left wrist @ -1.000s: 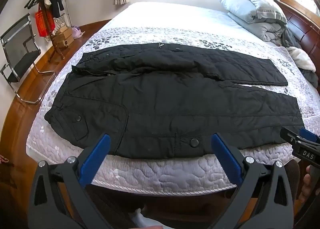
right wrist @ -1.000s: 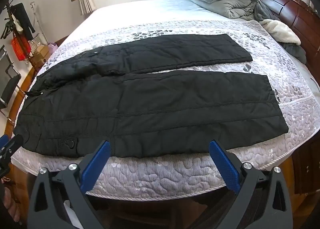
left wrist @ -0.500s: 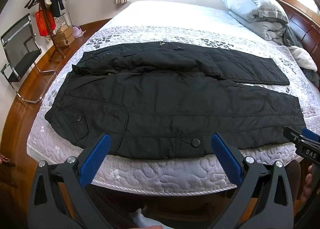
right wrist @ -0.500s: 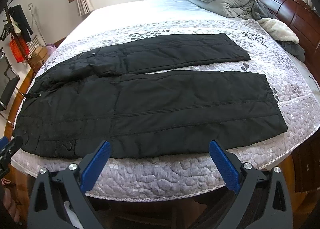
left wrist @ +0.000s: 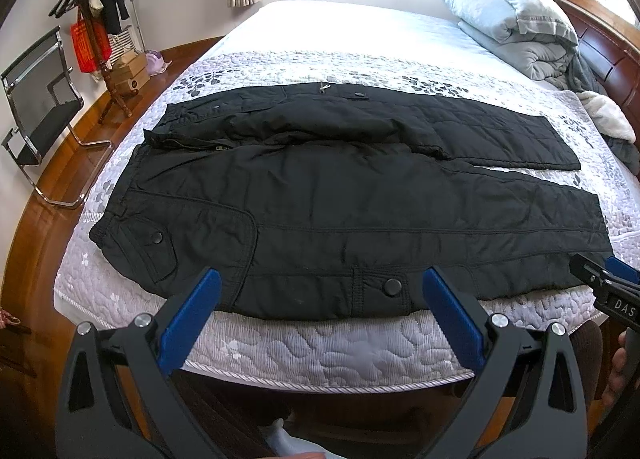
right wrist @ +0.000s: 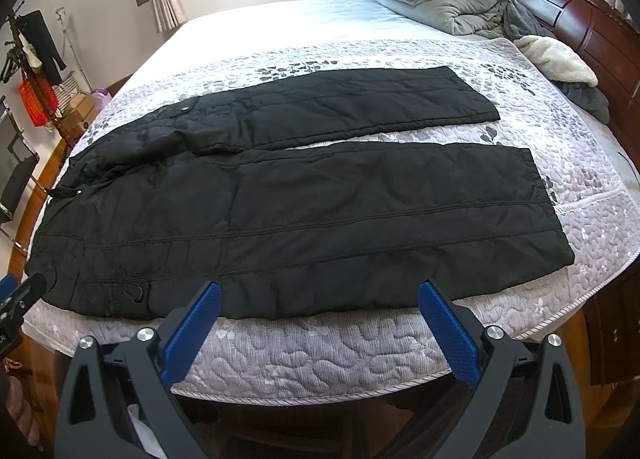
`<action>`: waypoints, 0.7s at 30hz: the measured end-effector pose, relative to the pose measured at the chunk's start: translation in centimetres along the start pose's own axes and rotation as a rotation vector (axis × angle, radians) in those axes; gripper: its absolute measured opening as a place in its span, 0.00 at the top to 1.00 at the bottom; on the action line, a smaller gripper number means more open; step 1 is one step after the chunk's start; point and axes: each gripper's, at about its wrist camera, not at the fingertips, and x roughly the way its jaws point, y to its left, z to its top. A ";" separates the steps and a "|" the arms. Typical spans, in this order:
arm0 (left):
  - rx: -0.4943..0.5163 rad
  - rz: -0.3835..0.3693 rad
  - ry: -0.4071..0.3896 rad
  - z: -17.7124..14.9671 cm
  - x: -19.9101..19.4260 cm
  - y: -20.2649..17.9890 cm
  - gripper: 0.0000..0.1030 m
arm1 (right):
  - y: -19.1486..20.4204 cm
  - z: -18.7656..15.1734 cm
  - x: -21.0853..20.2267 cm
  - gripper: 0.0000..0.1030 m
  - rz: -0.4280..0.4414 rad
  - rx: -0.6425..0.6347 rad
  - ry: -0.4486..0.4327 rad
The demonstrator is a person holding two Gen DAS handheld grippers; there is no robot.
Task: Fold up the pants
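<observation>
Left wrist view: one pair of black pants point(left wrist: 340, 211) lies flat on one bed point(left wrist: 320, 347), waist left, two legs running right. Left gripper point(left wrist: 320, 299) gapes empty at the bed's near edge.
Right wrist view: right gripper point(right wrist: 318, 307) likewise spread, empty, before the near leg.

From my left wrist camera I can read just one marking: white capitals "DAS" on the black plastic body of the blue-tipped right gripper point(left wrist: 608, 279), out at three o'clock; the frame edge probably cuts the word short. The red hanging bag point(left wrist: 85, 45) at ten o'clock carries print too blurred to read.
</observation>
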 end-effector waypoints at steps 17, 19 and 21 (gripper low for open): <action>0.004 0.001 0.005 -0.1 0.3 0.0 0.03 | -0.3 0.1 0.4 0.03 0.001 0.008 0.008; 0.006 0.000 0.004 -0.1 0.4 0.0 0.03 | -0.3 0.1 0.4 0.03 0.001 0.009 0.010; 0.007 0.002 0.003 -0.1 0.4 0.0 0.03 | -0.4 0.1 0.5 0.03 0.001 0.010 0.011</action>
